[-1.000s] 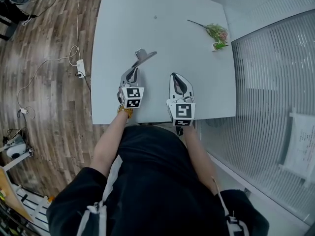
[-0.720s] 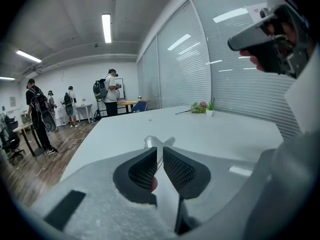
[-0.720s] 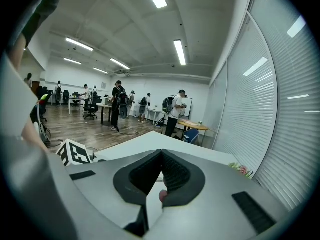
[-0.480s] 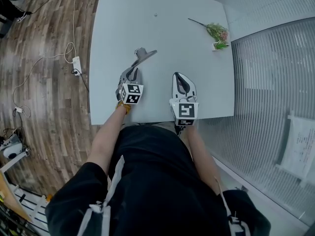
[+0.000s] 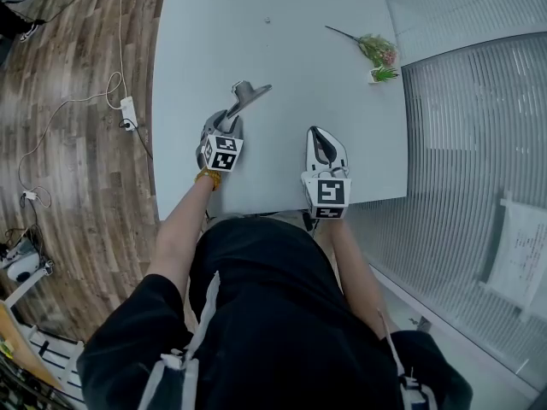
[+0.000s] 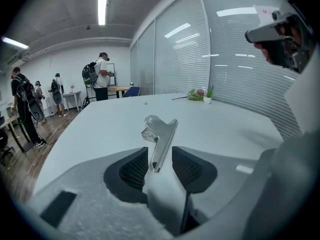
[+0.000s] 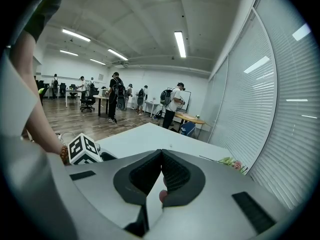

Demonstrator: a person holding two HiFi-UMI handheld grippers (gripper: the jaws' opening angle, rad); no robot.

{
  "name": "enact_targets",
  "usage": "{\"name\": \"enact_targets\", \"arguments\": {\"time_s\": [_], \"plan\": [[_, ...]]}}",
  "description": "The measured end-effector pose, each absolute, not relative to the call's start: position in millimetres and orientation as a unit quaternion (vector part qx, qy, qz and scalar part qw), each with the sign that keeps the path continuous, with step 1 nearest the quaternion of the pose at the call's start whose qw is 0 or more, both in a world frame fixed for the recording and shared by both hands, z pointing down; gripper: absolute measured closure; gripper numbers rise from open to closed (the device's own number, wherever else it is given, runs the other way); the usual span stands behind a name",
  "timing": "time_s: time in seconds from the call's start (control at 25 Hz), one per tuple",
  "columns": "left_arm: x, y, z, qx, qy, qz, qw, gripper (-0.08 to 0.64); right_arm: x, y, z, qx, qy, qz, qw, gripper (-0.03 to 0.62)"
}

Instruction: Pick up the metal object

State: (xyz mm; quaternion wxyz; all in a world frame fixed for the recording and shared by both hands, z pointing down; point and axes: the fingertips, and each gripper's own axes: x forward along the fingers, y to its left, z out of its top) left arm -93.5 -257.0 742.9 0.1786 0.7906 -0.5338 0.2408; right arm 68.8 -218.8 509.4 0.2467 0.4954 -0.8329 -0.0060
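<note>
The metal object is a shiny spring clip [image 5: 244, 96] lying on the white table [image 5: 282, 49]. In the left gripper view the clip [image 6: 159, 134] points its long handle toward me, and that handle's near end lies between the two dark pads [image 6: 132, 170]. My left gripper [image 6: 160, 165] is open: its jaws have just been opening, and a gap shows on each side of the handle. In the head view the left gripper [image 5: 224, 126] sits just behind the clip. My right gripper [image 5: 321, 139] hovers near the table's front edge, shut with its pads [image 7: 172, 173] together and empty.
A small potted sprig [image 5: 379, 58] lies at the table's far right, and a tiny object [image 5: 267, 21] sits near the far edge. A power strip [image 5: 128, 109] and cables lie on the wooden floor at left. A blind-covered glass wall [image 5: 470, 143] runs along the right. People stand far off.
The left gripper has sunk toward the table with the clip and edged forward. The clip now rests on the tabletop. The right gripper has kept its place.
</note>
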Motion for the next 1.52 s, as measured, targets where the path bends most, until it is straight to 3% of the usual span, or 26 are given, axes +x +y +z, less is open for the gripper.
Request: {"name": "enact_targets", "arguments": {"time_s": [0.44, 0.6, 0.84, 1.24, 1.52], "plan": [[-95, -274, 758, 0.795, -0.513, 0.262, 0.191, 0.391, 63, -232, 522, 0.492, -0.832, 0.007, 0.255, 0.592], [-91, -272, 763, 0.792, -0.501, 0.304, 0.168, 0.460, 56, -235, 522, 0.488, -0.835, 0.009, 0.253, 0.592], [-92, -272, 769, 0.788, -0.497, 0.324, 0.166, 0.477, 52, -235, 524, 0.485, -0.838, 0.014, 0.248, 0.592], [-98, -272, 761, 0.782, -0.509, 0.257, 0.251, 0.528, 70, -229, 529, 0.504, -0.829, 0.042, 0.240, 0.592], [-88, -262, 758, 0.784, -0.510, 0.243, 0.258, 0.548, 76, -230, 527, 0.511, -0.827, 0.052, 0.230, 0.592]]}}
